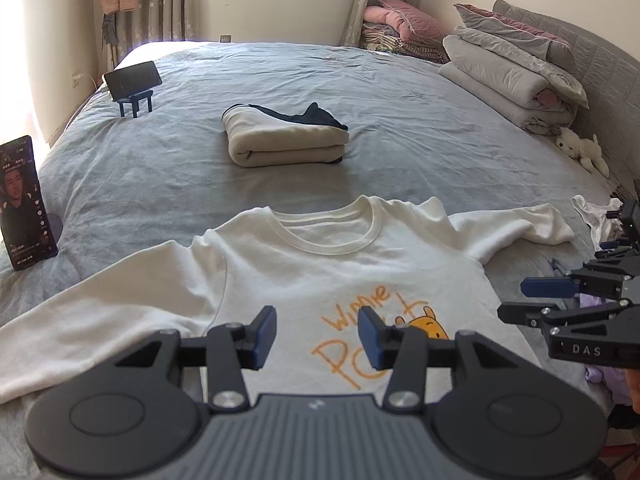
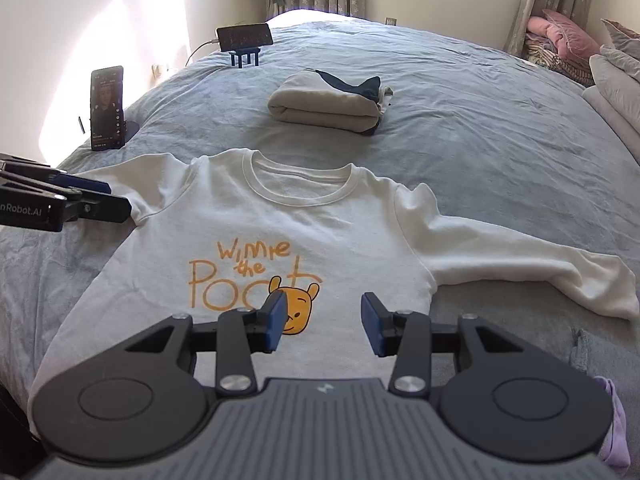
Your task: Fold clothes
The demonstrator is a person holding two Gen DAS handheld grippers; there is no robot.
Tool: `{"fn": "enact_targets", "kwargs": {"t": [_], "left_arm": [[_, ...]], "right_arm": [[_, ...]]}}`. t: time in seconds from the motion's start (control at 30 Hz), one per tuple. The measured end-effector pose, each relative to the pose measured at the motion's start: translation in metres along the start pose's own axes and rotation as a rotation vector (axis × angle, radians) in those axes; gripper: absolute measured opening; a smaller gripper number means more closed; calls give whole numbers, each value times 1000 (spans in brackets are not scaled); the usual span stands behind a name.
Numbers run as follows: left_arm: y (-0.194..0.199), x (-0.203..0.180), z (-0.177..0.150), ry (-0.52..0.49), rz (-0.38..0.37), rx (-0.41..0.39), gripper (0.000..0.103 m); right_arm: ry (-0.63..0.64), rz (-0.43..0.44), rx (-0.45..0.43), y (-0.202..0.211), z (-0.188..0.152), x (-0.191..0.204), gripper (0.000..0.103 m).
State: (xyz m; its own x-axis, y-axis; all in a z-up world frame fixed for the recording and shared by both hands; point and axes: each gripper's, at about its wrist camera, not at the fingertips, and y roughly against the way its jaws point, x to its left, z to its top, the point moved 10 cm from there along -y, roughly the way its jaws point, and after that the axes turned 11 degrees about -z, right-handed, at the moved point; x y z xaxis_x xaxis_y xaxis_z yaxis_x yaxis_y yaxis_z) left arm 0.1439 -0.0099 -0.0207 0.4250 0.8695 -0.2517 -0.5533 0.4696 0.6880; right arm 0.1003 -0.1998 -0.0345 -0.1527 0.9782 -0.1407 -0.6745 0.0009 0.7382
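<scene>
- Both grippers, left gripper [image 1: 317, 336] and right gripper [image 2: 324, 322], hover with jaws apart, holding nothing.
- White long-sleeved cotton sweatshirt [image 2: 280, 220] lies flat on grey bed [image 2: 480, 120], sleeves out.
- Soft, light, limp; I judge a shoulder seam and the hem the best places to grip.

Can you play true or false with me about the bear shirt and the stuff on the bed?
1. The white sweatshirt lies spread flat, front up, sleeves out. True.
2. The left hand-held gripper is squeezing the sweatshirt. False: its jaws are open above it, holding nothing.
3. A folded cream garment sits beyond the sweatshirt's collar. True.
4. The right hand-held gripper is shut. False: it is open and empty.
5. Two phones stand on the bed. True: an upright phone and a sideways phone on a blue stand.
</scene>
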Motion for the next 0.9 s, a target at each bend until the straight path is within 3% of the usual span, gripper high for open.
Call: {"fn": "enact_targets", "kwargs": {"t": [0.17,0.4,0.47,0.73,0.9], "left_arm": [[-53,25,14,-1,48,-47,46],[-111,58,20,-17,16,-170,46],[-122,70,23,-8,16,-189,45],[-153,107,41,45,-5,-223,45],[-167,107,52,11,40,-209,52]], "right_arm": [[-21,4,12,-48,18,7,45],[-34,2,21,-127,24,22,45],[-38,-1,-21,-144,28,23,55],[-81,48,-146,-168,58,13,57],[-111,70,-198,-182,73,12,61]]}}
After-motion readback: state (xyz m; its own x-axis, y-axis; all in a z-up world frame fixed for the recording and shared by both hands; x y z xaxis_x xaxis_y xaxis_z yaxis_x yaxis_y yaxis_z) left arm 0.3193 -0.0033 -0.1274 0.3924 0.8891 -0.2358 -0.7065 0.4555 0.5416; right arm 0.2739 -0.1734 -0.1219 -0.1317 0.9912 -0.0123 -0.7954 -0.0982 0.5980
